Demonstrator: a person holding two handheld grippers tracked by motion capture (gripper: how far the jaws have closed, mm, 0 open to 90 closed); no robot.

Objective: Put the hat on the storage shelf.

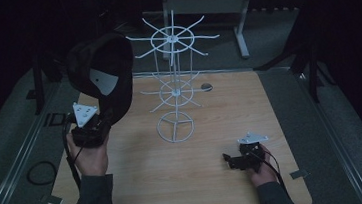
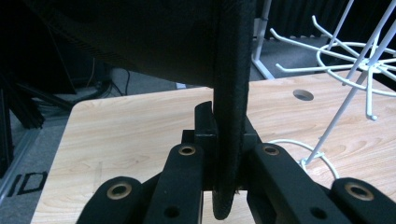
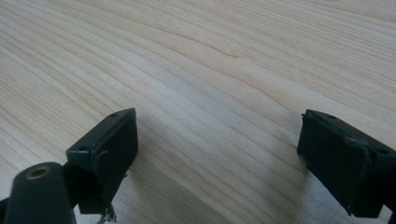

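A black cap (image 1: 103,74) with a grey patch inside hangs in the air at the left, above the wooden table (image 1: 212,184). My left gripper (image 1: 101,118) is shut on the cap's brim (image 2: 229,107), which runs upright between the pads. A white wire rack (image 1: 174,80) with two tiers of hooks stands mid-table, just right of the cap; the rack (image 2: 355,60) rises at the right in the left gripper view. My right gripper (image 1: 231,160) rests low over the table near the front right. Its jaws stand wide apart over bare wood (image 3: 219,93), with nothing between them.
A round hole (image 1: 206,86) sits in the tabletop behind the rack. A grey desk frame (image 1: 209,4) stands beyond the table's far edge. A cable loop (image 1: 41,171) lies on the floor at the left. Metal rails run along both table sides.
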